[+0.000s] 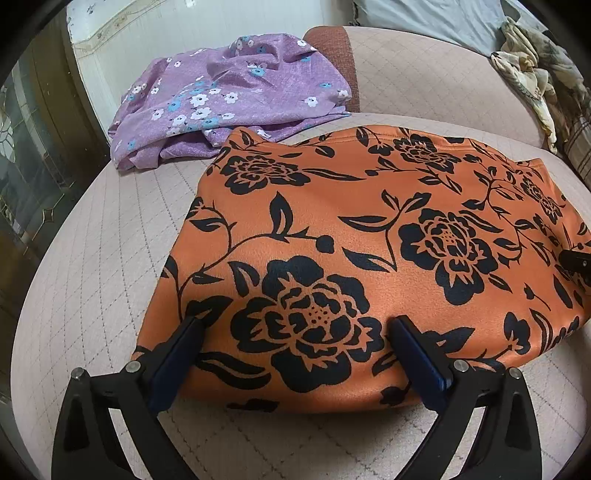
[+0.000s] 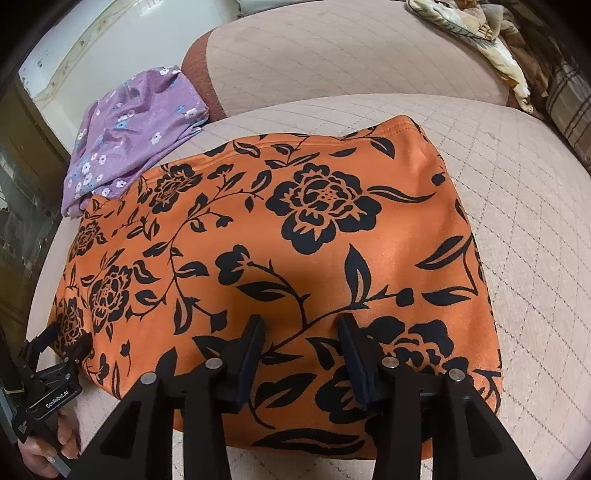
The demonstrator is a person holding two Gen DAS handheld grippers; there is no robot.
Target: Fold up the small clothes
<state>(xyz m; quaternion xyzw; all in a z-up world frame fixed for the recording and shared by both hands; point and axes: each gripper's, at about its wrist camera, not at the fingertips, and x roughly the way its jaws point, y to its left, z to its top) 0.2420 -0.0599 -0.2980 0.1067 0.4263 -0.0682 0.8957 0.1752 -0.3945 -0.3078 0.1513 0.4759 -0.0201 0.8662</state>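
An orange garment with black flowers (image 1: 369, 229) (image 2: 314, 251) lies folded flat on a pink quilted seat cushion (image 1: 92, 277) (image 2: 535, 240). My left gripper (image 1: 295, 325) stands wide open over the garment's near left edge, its pads resting on or just above the cloth without pinching it. My right gripper (image 2: 301, 325) is open by a narrower gap over the near right edge, with only flat cloth under it. From the right wrist, the left gripper (image 2: 66, 341) shows at the garment's left corner with a hand below it.
A crumpled purple floral garment (image 1: 221, 92) (image 2: 136, 133) lies at the back left, touching the orange one's far corner. The sofa backrest (image 1: 424, 74) rises behind. A beige patterned blanket (image 1: 532, 74) (image 2: 480, 33) is piled at the back right. A glass-fronted cabinet (image 1: 29, 147) stands left.
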